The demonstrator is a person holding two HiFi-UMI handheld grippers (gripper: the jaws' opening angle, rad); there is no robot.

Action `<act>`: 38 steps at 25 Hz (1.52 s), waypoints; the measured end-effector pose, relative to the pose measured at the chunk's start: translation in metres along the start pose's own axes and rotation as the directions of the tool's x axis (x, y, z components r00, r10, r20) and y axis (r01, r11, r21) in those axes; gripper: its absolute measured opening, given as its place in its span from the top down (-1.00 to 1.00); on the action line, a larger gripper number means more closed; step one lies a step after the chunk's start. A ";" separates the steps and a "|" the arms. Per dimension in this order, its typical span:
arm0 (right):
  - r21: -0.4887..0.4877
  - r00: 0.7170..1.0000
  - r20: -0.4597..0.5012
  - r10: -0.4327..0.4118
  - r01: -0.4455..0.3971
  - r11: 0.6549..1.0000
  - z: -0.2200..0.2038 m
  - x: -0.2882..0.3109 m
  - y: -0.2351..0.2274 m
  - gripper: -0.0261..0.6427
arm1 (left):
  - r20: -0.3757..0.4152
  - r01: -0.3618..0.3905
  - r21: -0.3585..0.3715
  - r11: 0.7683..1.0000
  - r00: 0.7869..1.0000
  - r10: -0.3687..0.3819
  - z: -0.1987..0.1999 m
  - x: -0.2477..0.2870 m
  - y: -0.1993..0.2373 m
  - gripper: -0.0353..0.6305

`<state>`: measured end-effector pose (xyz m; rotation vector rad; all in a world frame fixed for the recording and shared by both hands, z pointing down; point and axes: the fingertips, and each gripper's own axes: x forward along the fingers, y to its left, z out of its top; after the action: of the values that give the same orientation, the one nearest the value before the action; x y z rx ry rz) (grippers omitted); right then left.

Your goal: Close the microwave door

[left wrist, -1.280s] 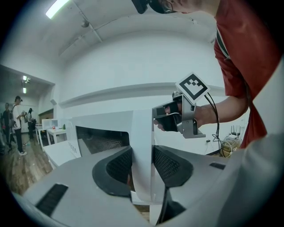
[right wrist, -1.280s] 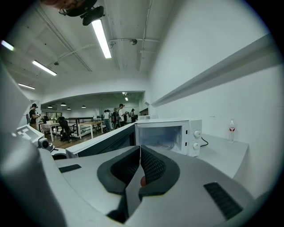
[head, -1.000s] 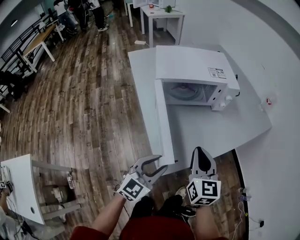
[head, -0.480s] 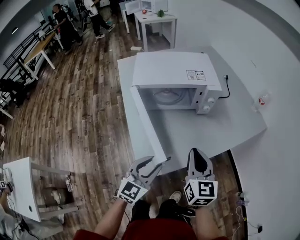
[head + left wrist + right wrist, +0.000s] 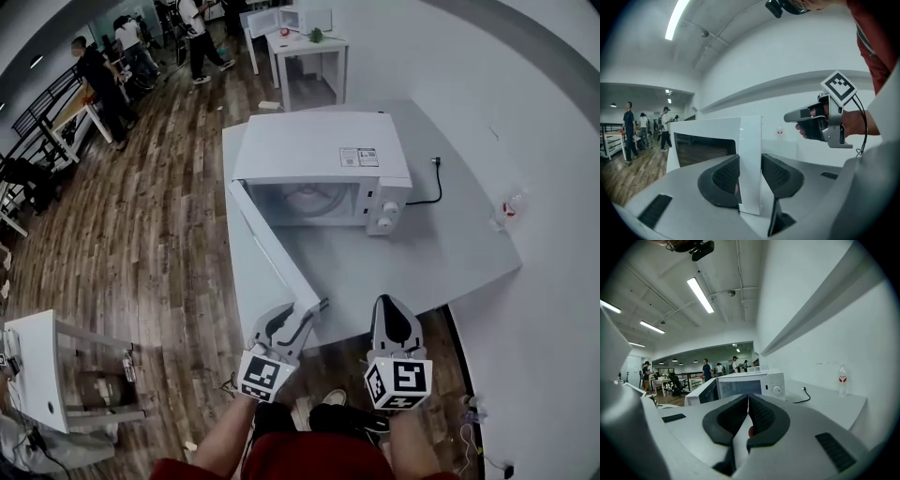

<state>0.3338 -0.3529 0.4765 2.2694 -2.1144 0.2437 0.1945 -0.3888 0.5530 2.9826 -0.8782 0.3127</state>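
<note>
My left gripper has its fingers clamped on the free edge of the microwave door, which stands swung open toward the near left. The microwave sits far back on the bench. Just right, my right gripper hangs with its fingers pressed together, empty.

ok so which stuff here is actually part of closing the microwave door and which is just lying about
In the job: microwave, its open door, left tongs closed on the door's edge.

Lying about: bottle and power cord on the table; right tongs, shut and empty.
</note>
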 end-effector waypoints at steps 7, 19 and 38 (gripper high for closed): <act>-0.004 1.000 0.006 -0.003 0.003 1.000 0.003 -0.005 -0.028 0.83 | -0.010 -0.052 -0.017 0.998 0.999 0.052 0.007 0.025 -0.008 0.41; -0.024 1.000 0.001 -0.026 0.026 0.999 0.008 0.018 -0.059 0.83 | 0.015 -0.072 -0.023 0.997 0.997 0.072 0.020 0.082 -0.020 0.43; -0.039 0.994 -0.060 -0.088 0.086 0.996 0.004 0.076 -0.104 0.83 | 0.047 -0.024 -0.044 0.999 0.999 0.026 0.037 0.157 -0.018 0.47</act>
<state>0.4425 -0.4202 0.4916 2.2951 -1.9690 0.2662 0.3400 -0.4606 0.5477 2.9526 -0.9152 0.2206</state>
